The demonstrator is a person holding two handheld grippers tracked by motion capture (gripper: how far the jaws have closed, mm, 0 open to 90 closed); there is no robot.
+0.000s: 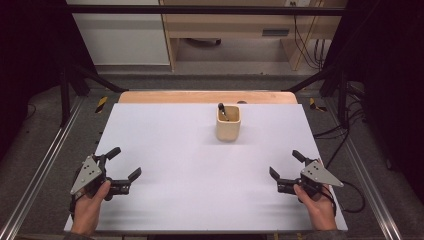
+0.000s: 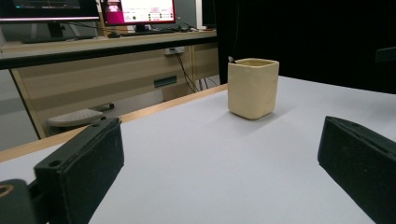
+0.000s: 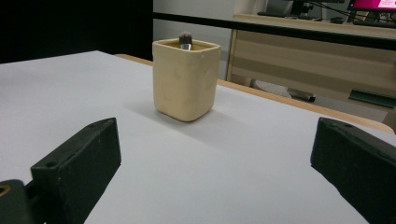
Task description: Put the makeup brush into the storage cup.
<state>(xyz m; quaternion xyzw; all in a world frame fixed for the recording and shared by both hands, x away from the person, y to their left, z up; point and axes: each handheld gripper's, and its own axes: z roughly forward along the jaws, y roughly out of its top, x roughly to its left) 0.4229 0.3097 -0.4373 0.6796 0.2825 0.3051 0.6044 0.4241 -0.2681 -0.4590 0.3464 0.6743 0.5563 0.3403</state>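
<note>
A cream square cup (image 1: 228, 123) stands upright on the white table (image 1: 190, 165), toward the back and right of centre. A dark-tipped brush (image 1: 222, 111) leans inside it, its tip poking above the rim (image 3: 185, 38). My left gripper (image 1: 125, 164) rests near the front left corner, open, nothing between its jaws. My right gripper (image 1: 286, 164) sits near the front right corner, also open and empty. The cup (image 2: 252, 87) is far ahead of the left jaws, and the cup (image 3: 185, 79) stands ahead of the right jaws too.
A wooden strip (image 1: 207, 97) borders the table's far edge. Metal rails (image 1: 45, 165) run along both sides. Beyond the table stand a wooden desk (image 2: 107, 70) with monitors (image 2: 137, 11) and cables (image 1: 312, 47) on the floor.
</note>
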